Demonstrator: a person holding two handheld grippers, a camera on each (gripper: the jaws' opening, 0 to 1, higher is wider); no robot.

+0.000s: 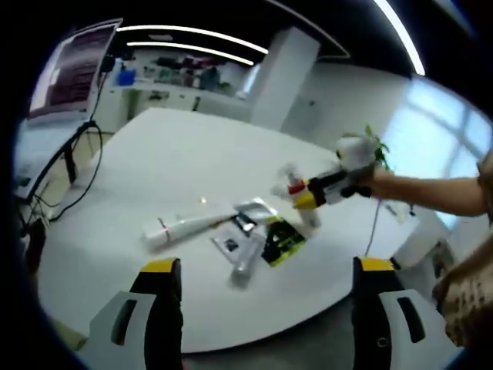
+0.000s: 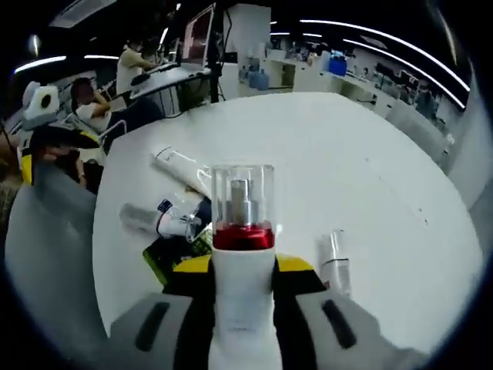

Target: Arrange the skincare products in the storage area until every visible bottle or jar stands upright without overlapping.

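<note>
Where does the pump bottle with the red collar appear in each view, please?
Left gripper view: pump bottle, right of centre, held in the right gripper.
Right gripper view: centre bottom, between that gripper's fingers.
Shared landmark: long white tube lying on the table.

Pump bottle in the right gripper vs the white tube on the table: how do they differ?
The pump bottle stands upright, clamped between the right gripper's jaws; the white tube lies flat on the table, untouched. The pump bottle has a clear cap over a red collar; the white tube is plain and elongated. Both have white bodies.
</note>
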